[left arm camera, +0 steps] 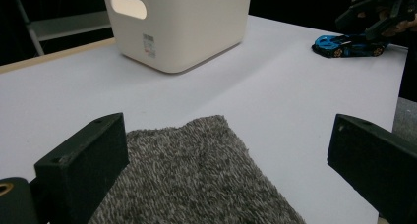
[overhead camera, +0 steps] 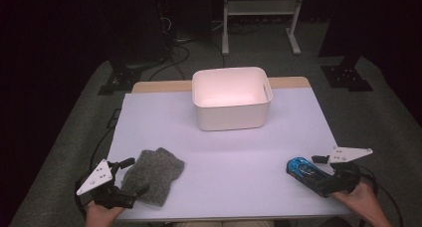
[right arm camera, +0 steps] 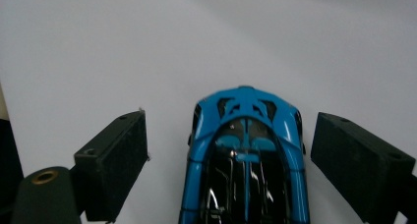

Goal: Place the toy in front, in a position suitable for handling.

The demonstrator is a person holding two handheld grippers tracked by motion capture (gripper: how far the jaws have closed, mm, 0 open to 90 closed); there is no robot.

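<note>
A person holds a gripper in each hand at the near edge of a table covered by a pale sheet.

The left gripper sits at the near left corner with its jaws spread wide on either side of a grey fuzzy cloth. In the left gripper view the cloth lies flat on the table between the two black jaws. The left jaw looks to be touching the cloth's edge, though the angle makes that hard to confirm; the right jaw stands well clear of it. Nothing is clamped.

The right gripper is at the near right corner, also spread open. A blue toy car with a black roof rests on the table between its jaws. In the right gripper view the car lies lengthwise along the gripper's axis, one end pointing away from the camera, with a clear gap of table on each side between its body and the jaws. The jaws are not pressing on it.

A white bin with a handle slot in its side stands upright at the far middle of the table, well apart from both the cloth and the car. In the left gripper view the bin rises beyond the cloth, and the car shows far off to the right beneath the other gripper.
</note>
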